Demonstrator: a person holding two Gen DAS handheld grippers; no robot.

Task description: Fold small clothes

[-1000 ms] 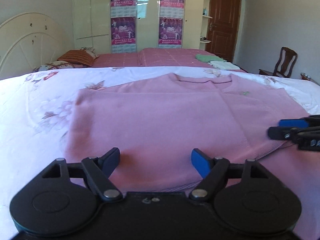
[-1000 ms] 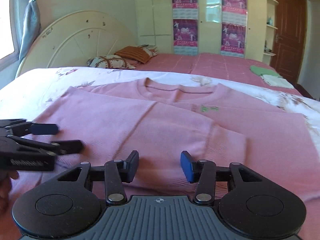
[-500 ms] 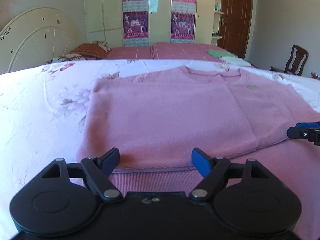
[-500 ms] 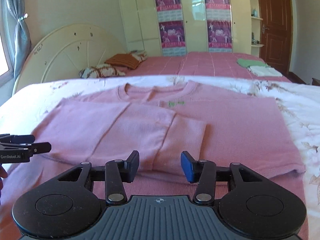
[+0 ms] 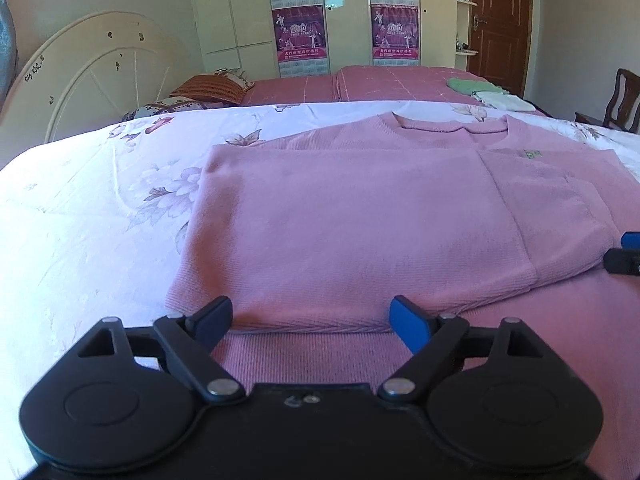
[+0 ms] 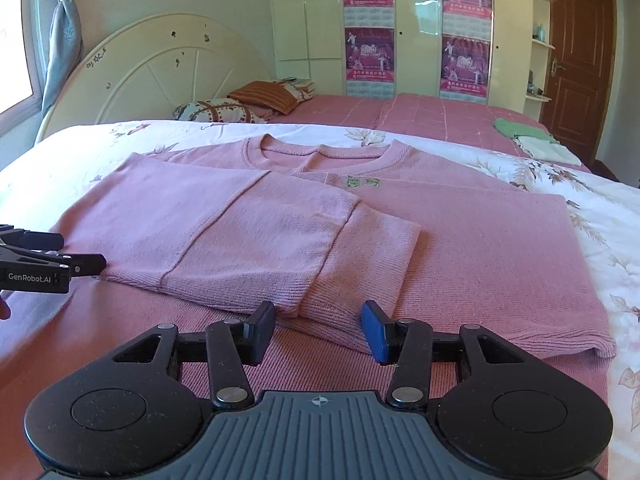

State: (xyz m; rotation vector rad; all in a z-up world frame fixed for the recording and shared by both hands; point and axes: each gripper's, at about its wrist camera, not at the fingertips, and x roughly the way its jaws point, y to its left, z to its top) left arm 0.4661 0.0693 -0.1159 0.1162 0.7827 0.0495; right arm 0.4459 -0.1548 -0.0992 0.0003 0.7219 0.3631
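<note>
A pink sweater (image 5: 360,220) lies flat on the bed, its left side and sleeve (image 6: 280,236) folded over the chest. My left gripper (image 5: 310,316) hovers at the near edge of that fold, over the hem; its jaws are opening and nothing is pinched between them. My right gripper (image 6: 318,320) is open just above the sleeve cuff, pads clear of the cloth. Each gripper shows in the other's view: the left gripper (image 6: 60,256) at the left edge, the right gripper (image 5: 624,252) at the right edge.
The sweater rests on a white floral sheet (image 5: 80,220). Behind it are a cream round headboard (image 6: 160,76), pillows (image 6: 224,110) and a pink bedcover (image 6: 420,116) with folded green and white clothes (image 6: 524,132). A wooden chair (image 5: 624,96) stands at the right.
Both grippers have drawn back from the sweater and apart, each sliding toward the edge of the other's view. The left jaws stand slightly wider. The sweater has not moved.
</note>
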